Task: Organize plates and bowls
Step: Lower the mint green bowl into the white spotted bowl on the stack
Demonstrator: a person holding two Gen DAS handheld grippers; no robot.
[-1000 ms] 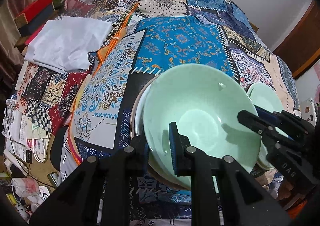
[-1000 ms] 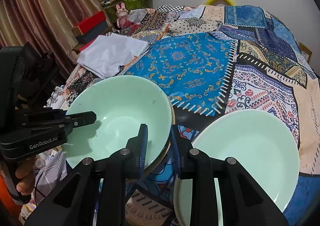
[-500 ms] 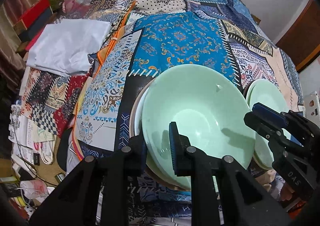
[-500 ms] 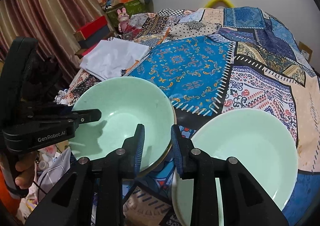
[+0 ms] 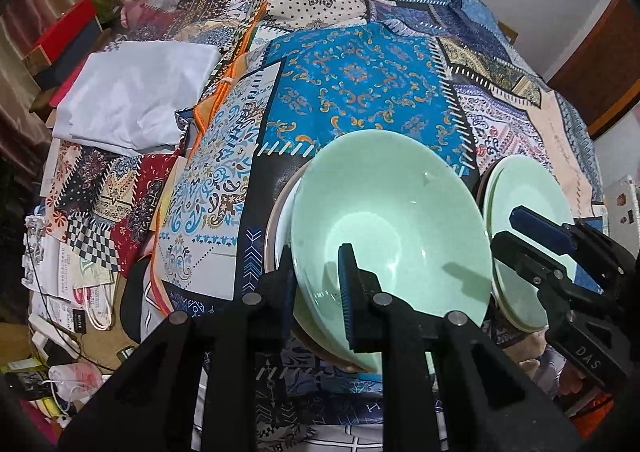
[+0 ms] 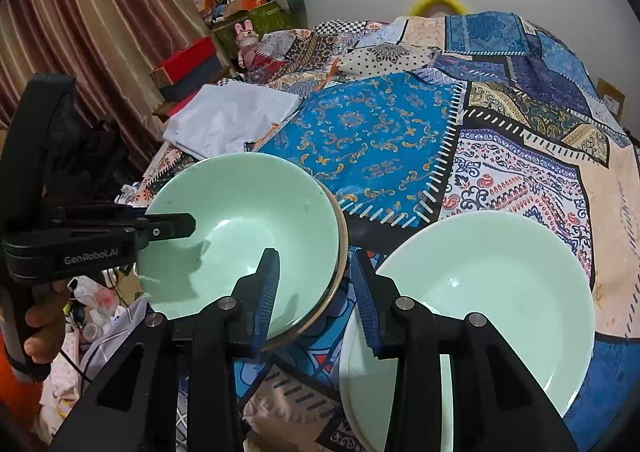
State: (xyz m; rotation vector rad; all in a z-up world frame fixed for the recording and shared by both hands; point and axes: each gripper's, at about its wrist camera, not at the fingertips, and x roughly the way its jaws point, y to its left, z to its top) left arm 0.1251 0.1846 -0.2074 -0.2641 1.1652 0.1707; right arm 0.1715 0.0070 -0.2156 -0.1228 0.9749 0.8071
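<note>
On patchwork cloth [image 5: 360,83], nested atop other dishes [image 5: 280,219]: green bowl [image 5: 392,219], near rim clamped in left gripper [image 5: 316,284] jaws. Right gripper [image 6: 316,292] jaws just been opening, straddling that bowl's other rim, pads clear. Beside it, stacked green plates [image 6: 500,284].

On the quilt-covered bed [image 6: 400,139], the bowl [image 6: 240,236] is sitting on a stack of plates [image 5: 280,211], left of a second bowl [image 6: 480,292]; folded cloth [image 6: 228,119] is lying behind them.
</note>
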